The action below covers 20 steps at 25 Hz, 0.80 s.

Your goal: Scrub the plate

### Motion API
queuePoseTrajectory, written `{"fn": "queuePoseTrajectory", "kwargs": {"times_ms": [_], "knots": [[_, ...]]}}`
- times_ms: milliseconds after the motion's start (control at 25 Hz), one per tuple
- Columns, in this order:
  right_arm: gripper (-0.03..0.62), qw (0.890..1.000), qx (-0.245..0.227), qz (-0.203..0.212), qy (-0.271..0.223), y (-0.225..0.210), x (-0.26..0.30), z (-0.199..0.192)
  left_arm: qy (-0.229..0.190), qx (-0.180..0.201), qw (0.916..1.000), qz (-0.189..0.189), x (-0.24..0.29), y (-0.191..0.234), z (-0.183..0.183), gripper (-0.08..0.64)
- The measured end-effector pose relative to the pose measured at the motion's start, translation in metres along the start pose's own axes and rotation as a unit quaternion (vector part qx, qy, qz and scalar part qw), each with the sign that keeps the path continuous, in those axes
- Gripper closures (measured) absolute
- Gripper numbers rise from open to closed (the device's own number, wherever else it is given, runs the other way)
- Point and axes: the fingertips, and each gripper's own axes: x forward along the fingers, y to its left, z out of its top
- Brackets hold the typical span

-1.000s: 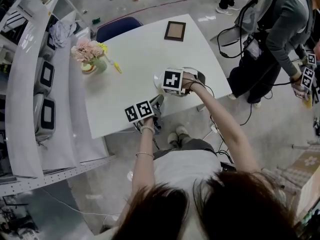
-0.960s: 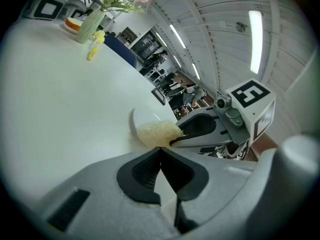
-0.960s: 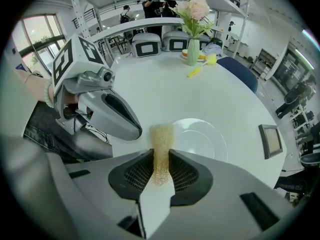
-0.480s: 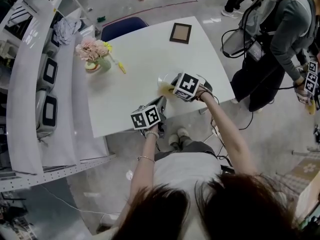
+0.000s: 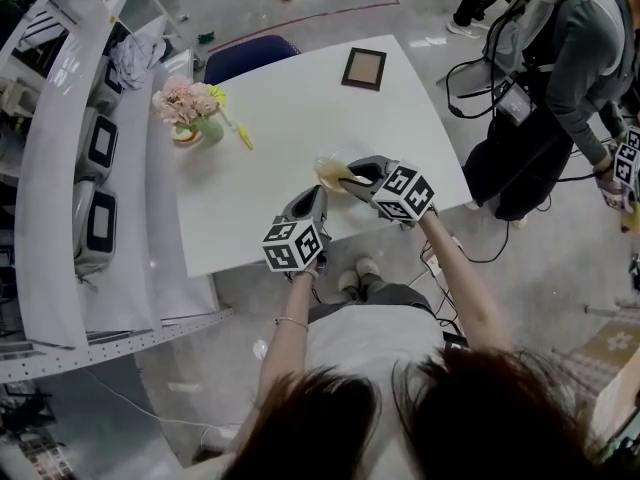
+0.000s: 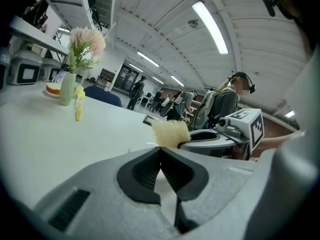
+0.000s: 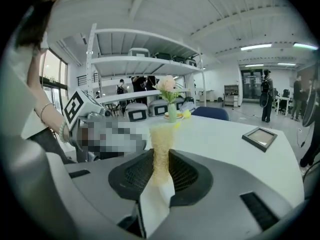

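A pale plate lies near the front edge of the white table and is hard to tell from it. My right gripper is shut on a yellow scrub sponge, which rests at the plate's near left rim. In the right gripper view the sponge stands upright between the jaws. My left gripper sits just in front of the plate, jaws closed tip to tip with nothing visible between them. In the left gripper view the sponge lies just past its tips.
A vase of pink flowers and a yellow item stand at the table's left. A picture frame lies at the far side, with a blue chair behind. A person stands to the right. Shelves run along the left.
My right gripper has drawn back to the right, off the plate's middle, so the sponge now shows at the plate's left rim. The left gripper has barely moved.
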Motion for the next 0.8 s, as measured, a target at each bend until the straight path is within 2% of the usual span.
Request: {"fn": "queuePoseTrajectory", "kwargs": {"times_ms": [440, 800], "knots": [[0.506, 0.992, 0.038, -0.003, -0.118, -0.005, -0.018, 0.035, -0.074, 0.044, 0.9962, 0.012, -0.004, -0.009, 0.030, 0.549], [0.509, 0.984, 0.053, 0.000, -0.168, -0.013, -0.028, 0.052, -0.095, 0.058, 0.9936, 0.021, 0.002, -0.009, 0.045, 0.549]]}}
